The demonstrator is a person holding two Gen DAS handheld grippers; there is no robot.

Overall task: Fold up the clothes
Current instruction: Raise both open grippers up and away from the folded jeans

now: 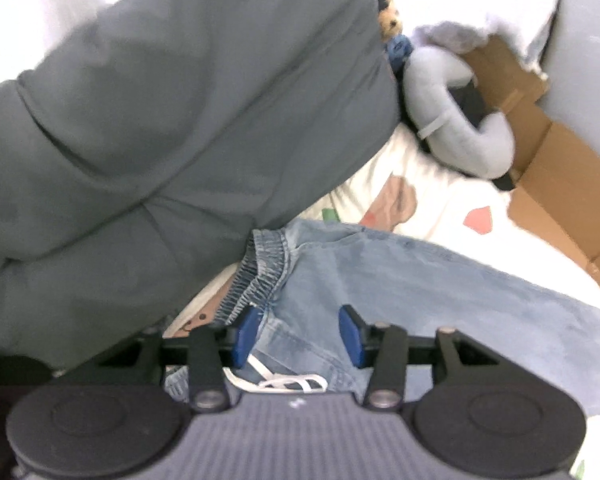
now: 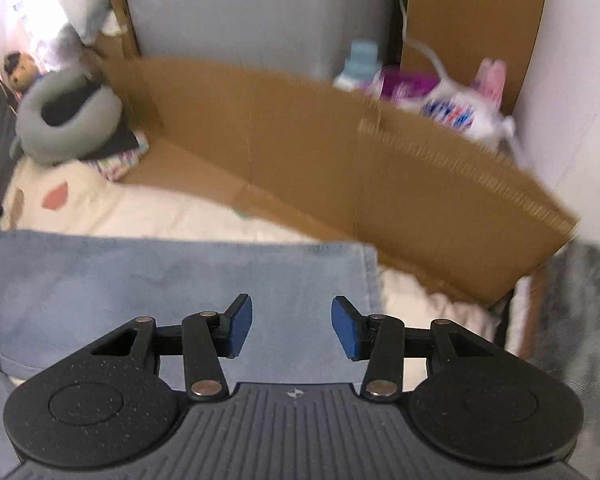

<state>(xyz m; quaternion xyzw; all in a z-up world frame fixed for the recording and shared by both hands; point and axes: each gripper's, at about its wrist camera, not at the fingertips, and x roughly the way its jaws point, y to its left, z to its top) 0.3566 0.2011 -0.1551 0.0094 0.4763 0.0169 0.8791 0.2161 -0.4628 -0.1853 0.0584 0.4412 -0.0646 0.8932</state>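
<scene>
While both tongs stand released, the left tongs (image 1: 300, 332) hang over the waistband of the jeans (image 1: 380, 280), with the white drawstring (image 1: 284, 382) just under them. Under the right tongs (image 2: 292, 328) lies a jeans leg; past it stands cardboard (image 2: 340, 140).

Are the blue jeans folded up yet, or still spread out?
Spread out. The jeans lie flat along the bed sheet, with the elastic waistband under the open left tongs.

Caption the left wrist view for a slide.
Open left gripper over the elastic waistband of light-blue jeans.
</scene>
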